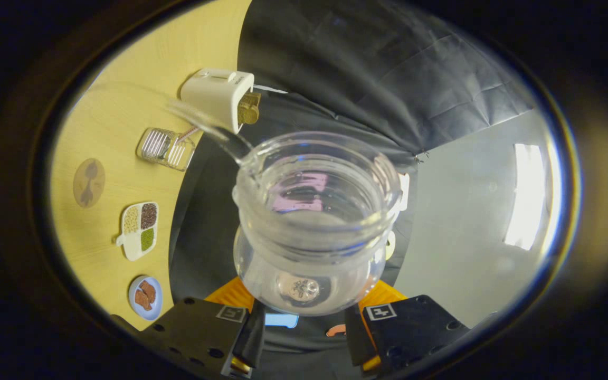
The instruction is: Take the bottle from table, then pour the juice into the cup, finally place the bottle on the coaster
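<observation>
Hand-held gripper [304, 322] clenched on clear round glass bottle [312, 227]: looks slippery, fragile; grip low on its belly.

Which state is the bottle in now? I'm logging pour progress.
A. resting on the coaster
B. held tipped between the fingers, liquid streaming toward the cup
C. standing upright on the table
B: the gripper is shut on the glass bottle, which is tipped, a clear stream arcing to the cup.
</observation>
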A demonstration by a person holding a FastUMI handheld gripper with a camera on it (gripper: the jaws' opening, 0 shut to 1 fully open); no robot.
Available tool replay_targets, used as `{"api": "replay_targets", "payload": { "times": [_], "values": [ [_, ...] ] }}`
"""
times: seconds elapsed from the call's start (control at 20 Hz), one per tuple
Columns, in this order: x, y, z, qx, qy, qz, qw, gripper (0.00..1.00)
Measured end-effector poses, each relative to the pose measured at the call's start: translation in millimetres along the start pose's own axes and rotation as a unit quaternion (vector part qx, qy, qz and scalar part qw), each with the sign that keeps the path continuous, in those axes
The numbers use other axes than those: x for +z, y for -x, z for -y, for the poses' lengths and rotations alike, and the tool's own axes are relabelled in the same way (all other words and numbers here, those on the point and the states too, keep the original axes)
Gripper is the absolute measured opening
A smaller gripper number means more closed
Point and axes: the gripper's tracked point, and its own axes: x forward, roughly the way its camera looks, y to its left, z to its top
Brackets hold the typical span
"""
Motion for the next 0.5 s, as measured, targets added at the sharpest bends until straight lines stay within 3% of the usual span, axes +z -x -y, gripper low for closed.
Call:
{"api": "replay_targets", "payload": {
  "times": [0.4, 0.5],
  "values": [
    [9.0, -1.9, 1.3, -0.005, 0.004, 0.016, 1.0, 0.67],
    [19.8, -4.0, 8.5, -0.019, 0.032, 0.041, 0.998, 0.67]
  ]
}}
